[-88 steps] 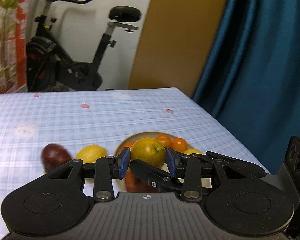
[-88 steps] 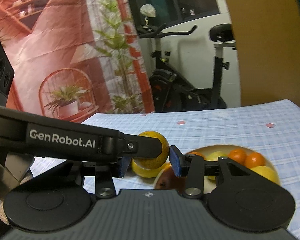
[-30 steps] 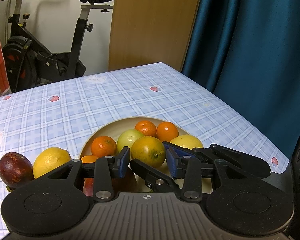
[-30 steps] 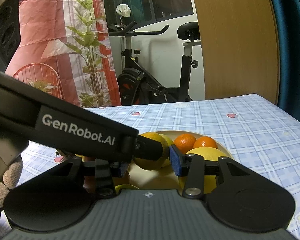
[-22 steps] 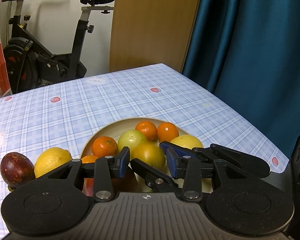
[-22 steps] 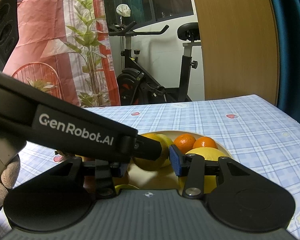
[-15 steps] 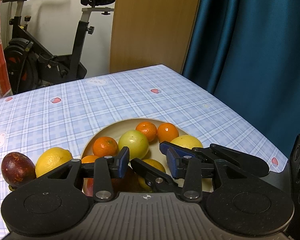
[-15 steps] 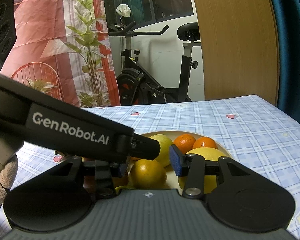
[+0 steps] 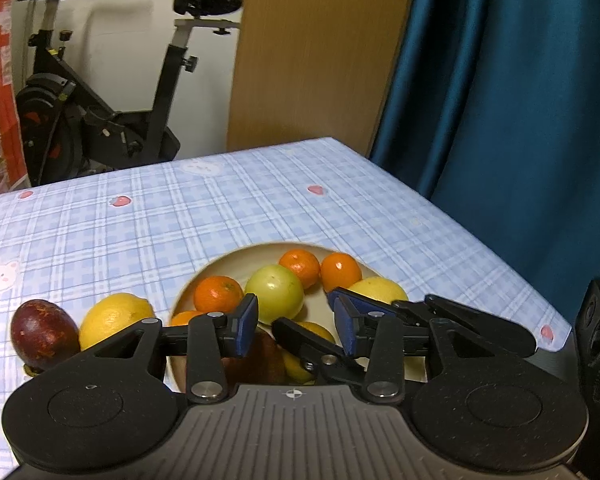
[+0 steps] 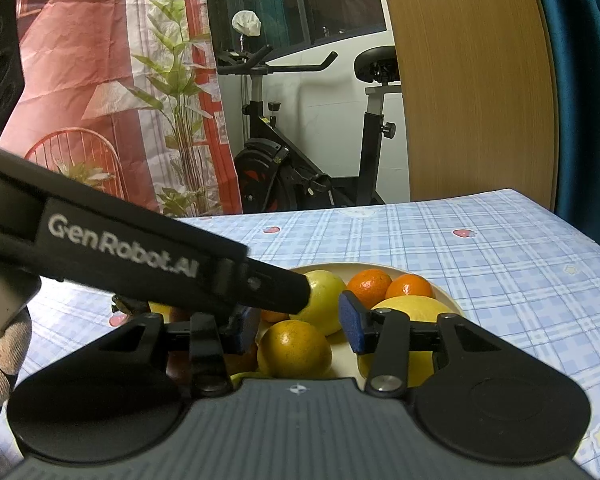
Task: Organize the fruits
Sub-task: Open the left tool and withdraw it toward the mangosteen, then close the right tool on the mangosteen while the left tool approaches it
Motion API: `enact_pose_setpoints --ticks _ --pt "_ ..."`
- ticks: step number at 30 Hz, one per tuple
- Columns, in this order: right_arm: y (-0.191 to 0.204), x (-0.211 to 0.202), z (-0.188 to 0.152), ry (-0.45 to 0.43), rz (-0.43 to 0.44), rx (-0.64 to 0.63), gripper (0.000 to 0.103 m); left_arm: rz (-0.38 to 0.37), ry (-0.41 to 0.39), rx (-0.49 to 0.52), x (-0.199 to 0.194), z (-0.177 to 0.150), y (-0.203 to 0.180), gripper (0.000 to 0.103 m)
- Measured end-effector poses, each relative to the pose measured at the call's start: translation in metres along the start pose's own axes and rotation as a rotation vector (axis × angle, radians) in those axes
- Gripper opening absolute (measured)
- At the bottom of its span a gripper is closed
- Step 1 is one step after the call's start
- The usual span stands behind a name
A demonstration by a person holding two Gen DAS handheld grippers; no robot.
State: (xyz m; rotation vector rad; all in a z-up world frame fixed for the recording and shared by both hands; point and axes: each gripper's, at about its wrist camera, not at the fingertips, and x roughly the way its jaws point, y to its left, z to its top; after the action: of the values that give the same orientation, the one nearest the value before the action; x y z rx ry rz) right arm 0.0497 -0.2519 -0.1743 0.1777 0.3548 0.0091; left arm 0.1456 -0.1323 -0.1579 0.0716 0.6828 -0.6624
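Over the bowl [image 9: 236, 258], in the left wrist view, my left claw [image 9: 296, 324] hangs with its jaws apart and nothing between them. Below it the bowl holds three mandarins, a pale green fruit [image 9: 275, 291] and a yellow citrus [image 9: 376, 290] half hidden by my right claw's fingers, which cross in front. On the checked worktop [image 9: 180, 208], just left of the bowl, lie a lemon [image 9: 114, 316] and a dark red fruit [image 9: 42, 332], touching each other. Those two look like what remains to bring in. Reaching for the lemon could nudge the red fruit, and I judge it may roll toward the near edge.

In the right wrist view, my right claw [image 10: 298, 326] is also spread and empty, with an orange [image 10: 294, 350] lying in the bowl directly beneath it. My left claw's arm crosses close above my left finger. Since the two tools overlap here, moving either sideways risks a knock that could jolt the bowl and send the heaped round fruit over the low rim.
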Motion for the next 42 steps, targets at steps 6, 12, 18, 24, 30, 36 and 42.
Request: enact_pose_setpoints --ticks 6,12,18,24,30,36,42 --pt "-0.002 -0.005 0.002 -0.026 0.003 0.008 0.049 0.011 -0.090 -0.091 -0.026 0.002 0.028 0.051" --pt "0.002 -0.008 0.004 -0.026 0.010 0.007 0.049 0.081 -0.113 -0.150 -0.049 -0.004 0.071 0.051" --pt "0.013 -0.005 0.013 -0.007 0.036 0.009 0.049 0.142 -0.140 -0.245 -0.071 -0.013 0.121 0.051" --pt "0.041 0.012 0.026 0.037 0.106 -0.070 0.050 0.190 -0.169 -0.262 -0.079 -0.001 0.145 0.051" --pt "0.071 0.041 0.039 0.116 0.160 -0.175 0.054 0.199 -0.148 -0.280 -0.067 0.002 0.160 0.051" --pt "0.093 0.061 0.044 0.178 0.192 -0.218 0.054 0.186 -0.144 -0.300 -0.065 -0.009 0.166 0.051" --pt "0.123 0.078 0.040 0.235 0.254 -0.333 0.066 0.122 -0.102 -0.397 -0.058 -0.012 0.188 0.055"
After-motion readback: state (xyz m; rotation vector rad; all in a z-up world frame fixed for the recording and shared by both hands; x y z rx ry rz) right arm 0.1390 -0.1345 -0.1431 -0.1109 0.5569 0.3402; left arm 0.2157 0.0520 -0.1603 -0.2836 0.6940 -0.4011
